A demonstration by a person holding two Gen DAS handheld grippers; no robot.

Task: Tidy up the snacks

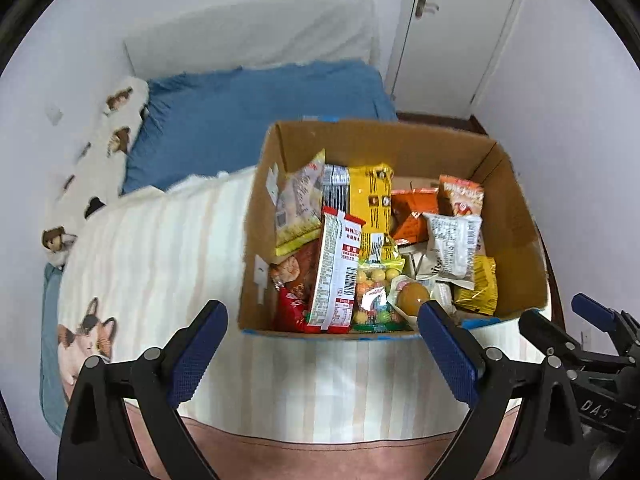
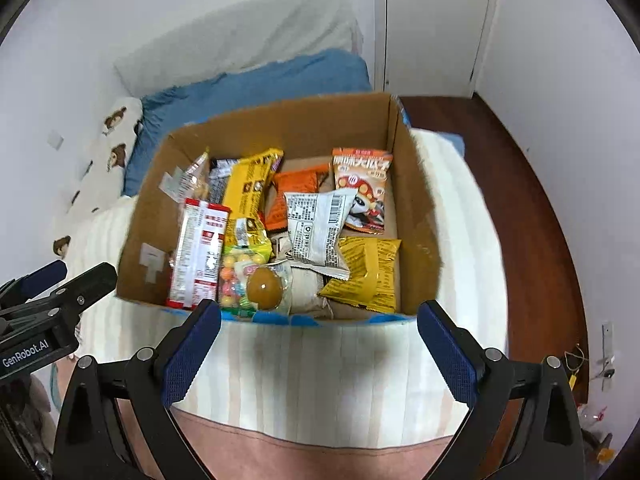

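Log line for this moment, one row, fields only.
stage: snacks in brown cardboard box on striped blanket | left gripper: open, empty, before box | right gripper: open, empty, before box

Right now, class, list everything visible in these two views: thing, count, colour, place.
Cardboard box: one, brown, on the bed.
Snack packets: about a dozen, mixed colours, inside the box.
Tall red-and-white packet: one, box's near left.
Flat yellow packet: one, near right.
Striped blanket: one, cream, under the box.
Blue sheet: one, behind the box.
Door: one, white, far wall.
Left gripper: blue pads, open.
Right gripper: blue pads, open.
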